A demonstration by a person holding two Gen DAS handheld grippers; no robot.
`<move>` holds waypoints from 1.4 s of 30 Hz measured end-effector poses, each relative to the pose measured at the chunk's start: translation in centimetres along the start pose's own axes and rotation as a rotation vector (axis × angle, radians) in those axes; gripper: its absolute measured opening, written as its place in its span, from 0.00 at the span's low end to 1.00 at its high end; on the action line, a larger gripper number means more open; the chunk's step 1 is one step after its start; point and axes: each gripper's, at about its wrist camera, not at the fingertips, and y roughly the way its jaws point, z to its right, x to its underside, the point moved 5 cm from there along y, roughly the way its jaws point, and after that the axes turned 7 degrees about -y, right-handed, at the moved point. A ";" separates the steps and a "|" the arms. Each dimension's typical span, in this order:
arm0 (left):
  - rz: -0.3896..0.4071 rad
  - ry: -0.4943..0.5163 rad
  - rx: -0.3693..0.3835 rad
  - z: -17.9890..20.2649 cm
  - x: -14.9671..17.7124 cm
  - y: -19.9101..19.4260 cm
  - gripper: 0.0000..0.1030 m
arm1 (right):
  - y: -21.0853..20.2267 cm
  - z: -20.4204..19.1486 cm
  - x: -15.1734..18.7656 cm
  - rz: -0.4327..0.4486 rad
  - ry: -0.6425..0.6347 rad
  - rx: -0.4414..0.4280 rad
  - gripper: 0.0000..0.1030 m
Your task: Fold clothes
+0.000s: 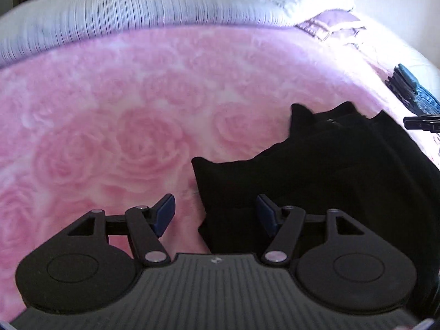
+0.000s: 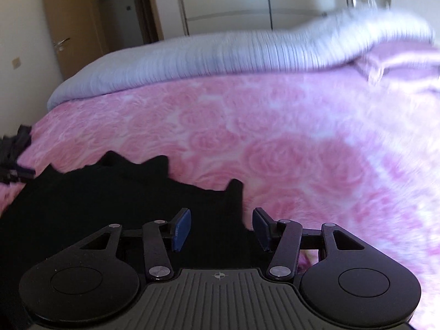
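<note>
The work surface is a bed covered by a pink rose-patterned blanket (image 1: 110, 115), with a pale ribbed cover (image 1: 110, 13) bunched along the far edge. A black garment (image 1: 316, 170) lies crumpled on the blanket at the near side of the bed, its outline ragged with several raised peaks; the fabric is too dark to make out seams or garment type. In the left wrist view the garment occupies the lower right, running up to the near edge of the frame; in the right wrist view the same black garment (image 2: 110, 192) fills the lower left. The left claw (image 1: 216, 211) stands with its blue-padded fingers (image 1: 165, 211) spread apart and nothing between them; the left finger is over bare blanket and the right finger over the garment's edge, and contact with the cloth cannot be confirmed. The right claw (image 2: 221, 228) is likewise spread, holding nothing, its left finger above black fabric and its right finger at the garment's border with the blanket. Toward the right edge of the bed in the left view lies a folded dark blue item (image 1: 412, 90), well apart from the garment, with part of the other claw assembly showing just below it at the frame edge. Beyond the far edge of the bed the right view shows a wooden door (image 2: 68, 27) and pale wardrobe panels (image 2: 225, 2). Both views are somewhat blurred toward the far side.
</note>
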 end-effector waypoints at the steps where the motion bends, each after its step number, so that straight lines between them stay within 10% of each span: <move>1: -0.007 -0.013 0.012 -0.1 0.0 0.4 0.60 | 1.2 0.7 0.2 -0.015 0.026 -0.015 0.52; 4: -0.019 -0.051 0.055 -0.3 0.3 1.2 0.52 | 2.7 2.0 1.0 -0.053 0.103 -0.059 0.52; 6: -0.006 -0.046 0.078 -0.1 0.5 1.1 0.17 | 2.6 2.1 1.3 -0.069 0.114 -0.056 0.30; 8: 0.033 -0.009 0.071 0.6 0.5 0.1 0.10 | 2.2 1.3 1.5 -0.064 0.071 -0.014 0.09; 18: 0.238 0.051 0.122 2.6 -3.6 -5.3 0.09 | -5.7 0.1 -2.5 0.179 -0.053 0.109 0.07; 29: 0.064 -0.019 0.054 -1.1 -1.9 4.6 0.19 | 5.1 3.6 0.1 -0.037 -0.050 0.099 0.12; 33: 0.092 0.001 -0.031 -1.5 -1.4 1.5 0.21 | 1.1 3.6 0.2 -0.021 -0.054 0.213 0.43; 42: 0.127 0.130 -0.021 3.3 5.7 -5.3 0.23 | -13.2 -4.1 7.2 0.112 0.014 0.073 0.44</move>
